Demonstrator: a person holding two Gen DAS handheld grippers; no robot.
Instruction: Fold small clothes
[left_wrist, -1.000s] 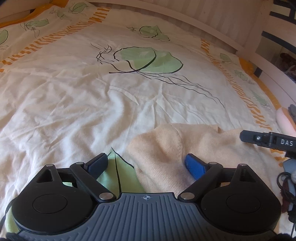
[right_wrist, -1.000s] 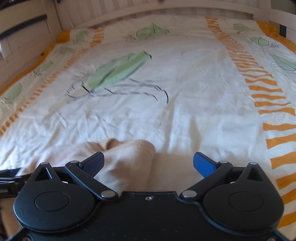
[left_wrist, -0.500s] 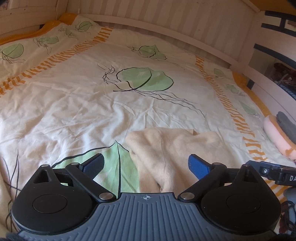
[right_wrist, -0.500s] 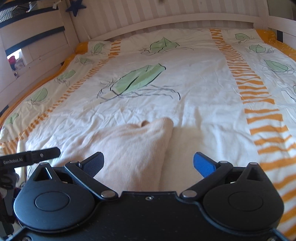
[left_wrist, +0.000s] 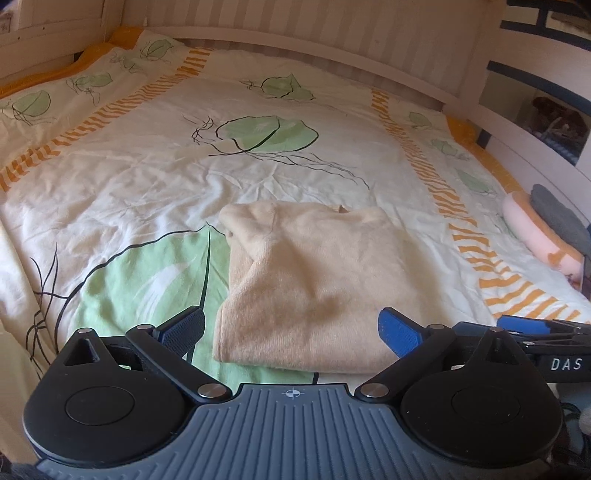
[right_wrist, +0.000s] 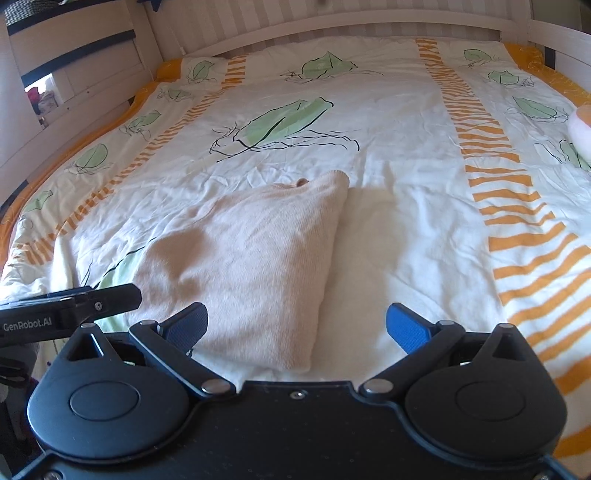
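Observation:
A cream knit garment (left_wrist: 314, 280) lies folded into a rough rectangle on the bed cover; it also shows in the right wrist view (right_wrist: 251, 258). My left gripper (left_wrist: 291, 332) is open and empty, held above the garment's near edge. My right gripper (right_wrist: 297, 326) is open and empty, over the garment's near right corner. The right gripper's tip (left_wrist: 535, 328) shows at the right edge of the left wrist view, and the left gripper's tip (right_wrist: 96, 299) shows at the left of the right wrist view.
The white bed cover (left_wrist: 147, 177) has green leaf prints and orange stripes. A white slatted bed frame (left_wrist: 332, 40) runs along the far side. A pink and a grey folded item (left_wrist: 546, 229) lie stacked at the right edge.
Both grippers have pulled back and up from the garment, so more of it and the bed shows. Both stayed open.

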